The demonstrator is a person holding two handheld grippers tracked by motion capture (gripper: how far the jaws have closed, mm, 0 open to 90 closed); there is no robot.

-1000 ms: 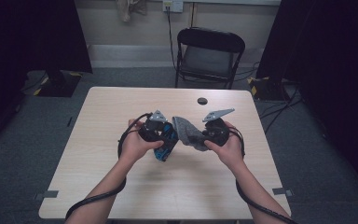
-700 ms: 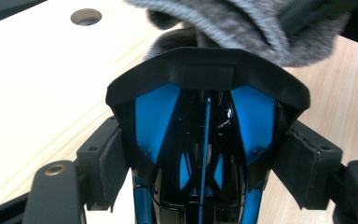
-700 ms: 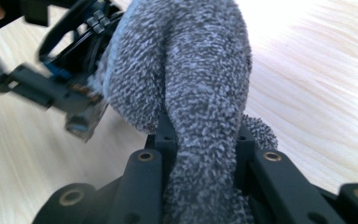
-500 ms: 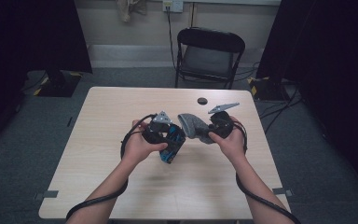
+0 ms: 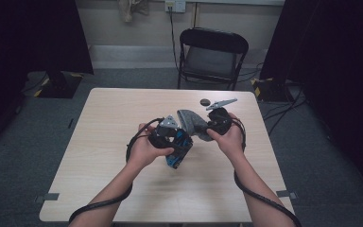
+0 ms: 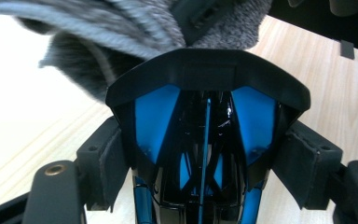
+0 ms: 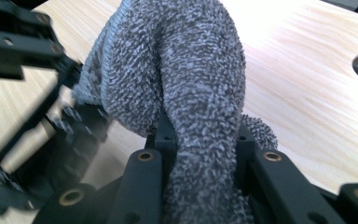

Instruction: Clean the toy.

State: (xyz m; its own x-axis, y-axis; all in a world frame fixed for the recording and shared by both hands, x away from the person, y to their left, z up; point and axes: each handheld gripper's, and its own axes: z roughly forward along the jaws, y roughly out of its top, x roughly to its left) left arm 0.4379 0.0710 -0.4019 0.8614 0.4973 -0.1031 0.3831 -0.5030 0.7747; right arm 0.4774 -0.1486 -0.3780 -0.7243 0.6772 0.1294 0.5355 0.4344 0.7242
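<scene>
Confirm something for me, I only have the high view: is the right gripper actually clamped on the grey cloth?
Observer: Yes. The right gripper is shut on the grey cloth, which is bunched between its jaws.
Operator: And the left one?
Observer: The left gripper presses both sides of the black and blue piece.
Operator: Where's the cloth relative to that piece?
Observer: Just beyond its top rim; I can't tell whether they touch.
</scene>
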